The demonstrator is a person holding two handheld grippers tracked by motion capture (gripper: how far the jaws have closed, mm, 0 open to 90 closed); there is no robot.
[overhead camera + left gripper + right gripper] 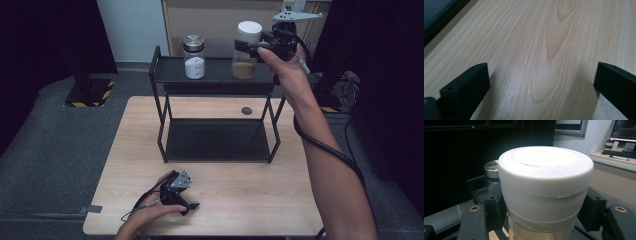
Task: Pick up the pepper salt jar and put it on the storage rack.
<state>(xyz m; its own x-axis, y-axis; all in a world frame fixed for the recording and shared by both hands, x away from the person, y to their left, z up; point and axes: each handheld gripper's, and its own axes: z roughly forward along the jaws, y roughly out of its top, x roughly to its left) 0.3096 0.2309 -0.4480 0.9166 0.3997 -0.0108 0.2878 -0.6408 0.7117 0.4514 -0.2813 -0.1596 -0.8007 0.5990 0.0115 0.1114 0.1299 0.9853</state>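
Resting spread and empty on the table [250, 200], left gripper [187, 202] idles while right gripper [248, 48] pinches the white-lidded jar [246, 50] on the shelf [215, 75], likely glass: rigid, slippery, breakable, best held beneath its lid.

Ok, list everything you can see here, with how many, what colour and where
Table: one, light wood, centre.
Rack: one, black, two shelves, on the table's far half.
Jar with white lid: one, clear with brown contents, top shelf, right.
Jar with metal lid: one, clear with white contents, top shelf, left.
Round cap: one, dark, in the tabletop behind the rack.
Left hand-held gripper: black, open, resting on the table's near edge.
Right hand-held gripper: black, jaws either side of the white lid.
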